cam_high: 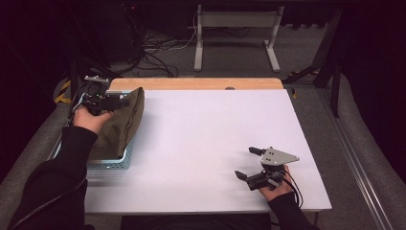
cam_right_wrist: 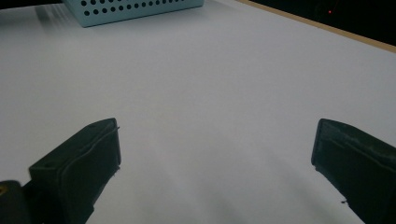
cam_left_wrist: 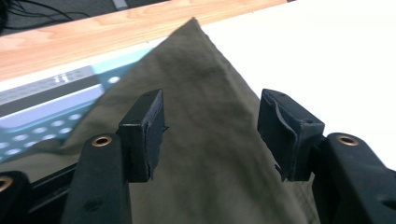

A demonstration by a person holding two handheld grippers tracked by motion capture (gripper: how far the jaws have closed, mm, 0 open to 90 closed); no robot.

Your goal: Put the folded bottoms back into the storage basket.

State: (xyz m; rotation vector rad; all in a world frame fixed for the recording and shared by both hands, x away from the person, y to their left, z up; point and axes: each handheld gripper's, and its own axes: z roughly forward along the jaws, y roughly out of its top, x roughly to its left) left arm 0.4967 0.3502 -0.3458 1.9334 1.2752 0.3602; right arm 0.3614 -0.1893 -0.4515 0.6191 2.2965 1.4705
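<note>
From above, a white table [cam_high: 206, 143] with a wooden far edge is seen over grey floor and cables, an olive cloth [cam_high: 122, 122] draped over a pale blue basket [cam_high: 115, 163] at its left; in the left gripper view the left gripper [cam_left_wrist: 211, 130] is parted above the creased cloth, nothing clamped; in the right gripper view the right gripper [cam_right_wrist: 215, 163] is spread wide, empty, over bare table.

The olive-green folded cloth [cam_high: 120, 125] covers most of the pale blue perforated plastic basket [cam_high: 113, 164], so what lies inside the basket cannot be told. In the left gripper view the cloth runs off the bottom edge, hiding its near end. In the right gripper view the basket [cam_right_wrist: 135, 8] is cut by the top edge. In the high view the person's black sleeves [cam_high: 52, 191] leave the bottom edge.
</note>
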